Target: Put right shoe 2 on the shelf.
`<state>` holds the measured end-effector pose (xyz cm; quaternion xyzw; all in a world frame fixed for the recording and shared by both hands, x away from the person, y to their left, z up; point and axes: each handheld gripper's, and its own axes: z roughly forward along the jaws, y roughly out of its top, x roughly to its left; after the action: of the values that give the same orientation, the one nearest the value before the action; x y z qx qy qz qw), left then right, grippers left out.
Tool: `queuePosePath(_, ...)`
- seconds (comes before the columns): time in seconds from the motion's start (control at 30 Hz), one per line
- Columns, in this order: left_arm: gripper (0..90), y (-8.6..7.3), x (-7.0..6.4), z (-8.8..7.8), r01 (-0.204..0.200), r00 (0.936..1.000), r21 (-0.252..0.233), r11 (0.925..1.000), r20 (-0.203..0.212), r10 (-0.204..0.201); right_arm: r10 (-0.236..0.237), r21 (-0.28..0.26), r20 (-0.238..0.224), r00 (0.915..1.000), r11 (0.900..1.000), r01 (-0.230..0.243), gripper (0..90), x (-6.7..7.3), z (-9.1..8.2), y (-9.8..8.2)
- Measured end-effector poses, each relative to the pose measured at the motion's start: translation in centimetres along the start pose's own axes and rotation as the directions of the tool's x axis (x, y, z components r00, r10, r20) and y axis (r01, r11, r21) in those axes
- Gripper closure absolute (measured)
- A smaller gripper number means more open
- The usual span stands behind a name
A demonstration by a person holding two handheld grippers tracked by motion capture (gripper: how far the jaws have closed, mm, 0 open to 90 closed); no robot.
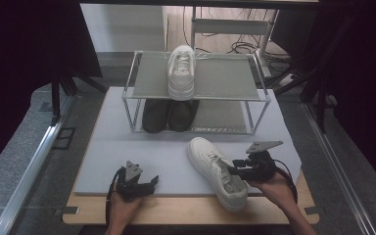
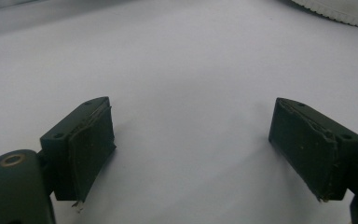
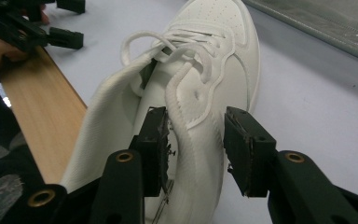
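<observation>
The right hand-held gripper [image 3: 196,149] is straddling the shoe's [image 3: 200,84] near collar wall with part-open jaws, the outer pad not touching, while the left hand-held gripper [image 2: 191,149] is sitting wide open and empty.

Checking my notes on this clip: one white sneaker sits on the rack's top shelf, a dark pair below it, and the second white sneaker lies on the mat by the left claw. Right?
Not quite: the second white sneaker lies by the right claw, as the high view shows. The rack details are correct.
</observation>
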<state>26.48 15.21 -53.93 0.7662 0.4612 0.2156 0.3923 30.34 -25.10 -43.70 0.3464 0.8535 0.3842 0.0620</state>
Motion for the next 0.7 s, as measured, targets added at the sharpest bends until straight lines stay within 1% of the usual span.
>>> queuePosePath(0.1,13.8,0.0,0.1,0.0,-0.007,1.0000,0.002,1.0000,0.000,0.007,-0.003,0.014,0.010,0.9999,1.000,0.003,59.7,-0.1,0.6,0.2)
queuePosePath(0.17,13.8,0.0,0.1,0.0,-0.007,1.0000,0.002,1.0000,0.000,0.007,-0.002,0.020,0.008,1.0000,1.000,0.001,60.7,-0.2,0.8,0.3)
queuePosePath(0.23,13.8,0.0,0.1,0.0,-0.007,1.0000,0.003,1.0000,0.000,0.007,-0.002,0.025,0.010,0.9999,1.000,0.002,65.0,-0.2,0.8,0.4)
queuePosePath(0.33,13.8,0.0,0.0,0.0,-0.006,1.0000,0.002,1.0000,0.000,0.006,-0.016,0.028,0.032,0.9994,0.999,0.015,75.2,0.1,0.5,0.6)
queuePosePath(0.37,13.8,0.0,0.0,0.0,-0.007,1.0000,0.002,1.0000,0.000,0.007,-0.011,0.031,0.035,0.9993,0.999,0.010,77.4,0.1,0.5,0.6)
queuePosePath(0.4,13.8,0.0,0.1,0.0,-0.007,1.0000,0.002,1.0000,0.000,0.007,0.010,0.034,0.029,0.9995,0.999,-0.011,79.0,0.1,0.4,0.6)
queuePosePath(0.47,13.8,0.0,0.1,0.0,-0.007,1.0000,0.002,1.0000,0.000,0.007,0.053,0.029,0.003,0.9986,0.998,-0.053,80.9,-0.3,0.4,0.6)
queuePosePath(0.53,13.8,0.0,0.0,0.0,-0.003,1.0000,0.002,1.0000,0.001,0.003,0.099,0.025,-0.022,0.9948,0.995,-0.099,82.1,-0.7,0.4,0.6)
queuePosePath(0.6,13.8,0.0,0.0,0.0,-0.003,1.0000,0.002,1.0000,0.001,0.003,0.148,0.017,-0.050,0.9877,0.989,-0.148,83.0,-1.1,0.3,0.5)
queuePosePath(0.63,13.8,0.0,0.0,0.0,-0.003,1.0000,0.002,1.0000,0.001,0.003,0.184,0.018,-0.075,0.9801,0.983,-0.183,83.4,-1.4,0.3,0.4)
queuePosePath(0.7,13.8,0.0,0.0,0.0,-0.004,1.0000,0.003,1.0000,0.001,0.004,0.218,0.021,-0.098,0.9709,0.976,-0.217,83.6,-1.7,0.2,0.4)
